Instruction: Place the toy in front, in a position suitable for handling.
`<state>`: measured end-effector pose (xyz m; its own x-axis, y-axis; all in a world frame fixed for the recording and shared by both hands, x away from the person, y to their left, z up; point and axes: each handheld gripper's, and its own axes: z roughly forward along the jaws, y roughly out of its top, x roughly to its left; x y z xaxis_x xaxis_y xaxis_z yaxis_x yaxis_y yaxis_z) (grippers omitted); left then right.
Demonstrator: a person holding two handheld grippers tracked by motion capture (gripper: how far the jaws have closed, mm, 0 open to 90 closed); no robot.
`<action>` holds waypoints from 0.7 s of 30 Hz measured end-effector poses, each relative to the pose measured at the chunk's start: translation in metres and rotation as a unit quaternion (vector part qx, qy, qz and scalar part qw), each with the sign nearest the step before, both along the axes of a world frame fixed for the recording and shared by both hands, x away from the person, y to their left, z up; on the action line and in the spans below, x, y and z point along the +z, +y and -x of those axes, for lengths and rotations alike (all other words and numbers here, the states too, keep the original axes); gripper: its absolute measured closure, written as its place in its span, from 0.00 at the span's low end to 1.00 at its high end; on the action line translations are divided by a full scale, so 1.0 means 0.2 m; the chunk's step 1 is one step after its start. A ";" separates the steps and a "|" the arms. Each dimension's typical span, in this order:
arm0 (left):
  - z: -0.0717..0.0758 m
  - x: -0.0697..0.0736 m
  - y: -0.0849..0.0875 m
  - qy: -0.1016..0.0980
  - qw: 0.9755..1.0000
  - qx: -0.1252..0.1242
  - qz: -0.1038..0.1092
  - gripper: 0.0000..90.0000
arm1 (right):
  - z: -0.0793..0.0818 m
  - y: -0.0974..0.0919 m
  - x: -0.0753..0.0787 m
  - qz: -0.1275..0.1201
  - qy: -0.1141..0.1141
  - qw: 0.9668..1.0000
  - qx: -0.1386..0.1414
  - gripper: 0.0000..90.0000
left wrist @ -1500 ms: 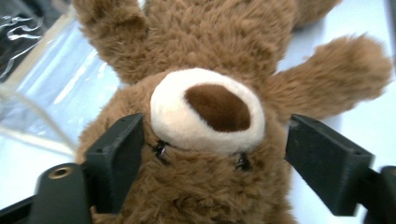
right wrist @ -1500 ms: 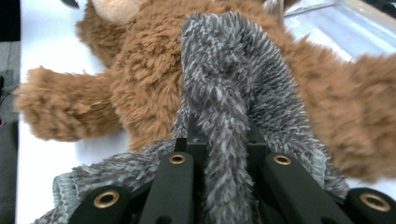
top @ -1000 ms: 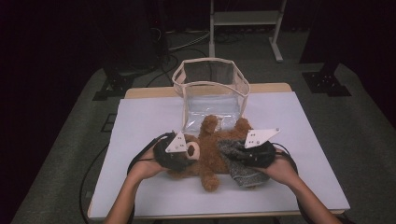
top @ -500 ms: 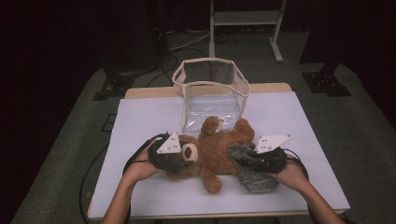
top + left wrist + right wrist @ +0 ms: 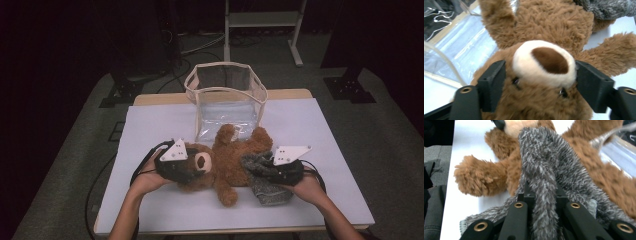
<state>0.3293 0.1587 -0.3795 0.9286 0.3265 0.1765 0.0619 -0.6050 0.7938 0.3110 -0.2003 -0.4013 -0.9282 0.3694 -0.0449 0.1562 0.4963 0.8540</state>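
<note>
Since a second ago we have carried the right tool down and toward four o'clock, so the grey knit garment it pinches now drapes lower over the teddy bear's legs, its jaws pressed together on a fold of the knit in the right gripper view. Our left tool has just been opening: its jaws stand spread on either side of the bear's head, close against the fur beside the muzzle, and we cannot tell whether the pads press. We judge that the left side is easing its hold while the right works the garment along the bear, so dressing is barely begun. The bear lies on its back at the middle of the table, head toward nine o'clock. We count one bear, one grey garment, one clear bag at twelve o'clock, two tools.
</note>
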 end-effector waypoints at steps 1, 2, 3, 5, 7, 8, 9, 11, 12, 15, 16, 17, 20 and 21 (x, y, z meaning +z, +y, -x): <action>0.01 0.00 0.01 -0.001 1.000 0.004 0.002 0.26 | 0.00 -0.01 -0.01 0.000 -0.001 1.000 -0.002 0.87; 0.01 0.00 0.03 0.001 1.000 0.009 0.005 0.23 | 0.01 -0.03 -0.02 -0.001 0.000 1.000 -0.004 0.87; 0.01 0.01 0.04 0.002 1.000 0.014 0.006 0.22 | 0.01 -0.04 -0.03 -0.002 0.002 1.000 -0.007 0.87; 0.02 0.00 0.08 0.007 1.000 0.024 0.005 0.19 | 0.01 -0.06 -0.04 -0.001 0.004 1.000 -0.008 0.87; 0.02 -0.01 0.12 0.011 0.999 0.033 0.009 0.19 | 0.01 -0.07 -0.05 -0.002 0.005 1.000 -0.009 0.87; 0.02 -0.02 0.13 0.016 0.999 0.032 0.013 0.18 | 0.01 -0.08 -0.06 -0.002 0.004 1.000 -0.009 0.87; 0.01 -0.03 0.13 0.023 0.999 0.027 0.014 0.18 | 0.01 -0.08 -0.06 -0.002 0.005 1.000 -0.010 0.87; 0.01 -0.07 0.11 0.037 0.999 0.007 0.014 0.24 | 0.01 -0.10 -0.06 -0.005 0.011 1.000 -0.013 0.87; 0.00 -0.08 0.10 0.039 0.999 0.003 0.015 0.26 | 0.00 -0.10 -0.06 -0.004 0.013 1.000 -0.014 0.87; -0.01 -0.09 0.07 0.046 0.999 -0.003 0.025 0.32 | 0.01 -0.10 -0.02 -0.006 0.006 1.000 -0.021 0.87; -0.02 -0.09 0.06 0.047 0.999 -0.007 0.024 0.33 | 0.01 -0.10 -0.01 -0.010 0.004 1.000 -0.022 0.87; -0.03 -0.10 0.04 0.050 0.998 -0.012 0.028 0.34 | 0.02 -0.10 0.00 -0.014 0.003 1.000 -0.022 0.87; -0.04 -0.10 -0.03 0.048 0.998 -0.019 0.021 0.35 | 0.04 -0.07 0.05 -0.018 -0.006 1.000 -0.015 0.87; -0.04 -0.09 -0.05 0.046 0.999 -0.020 0.017 0.35 | 0.05 -0.04 0.07 -0.014 -0.010 1.000 -0.011 0.87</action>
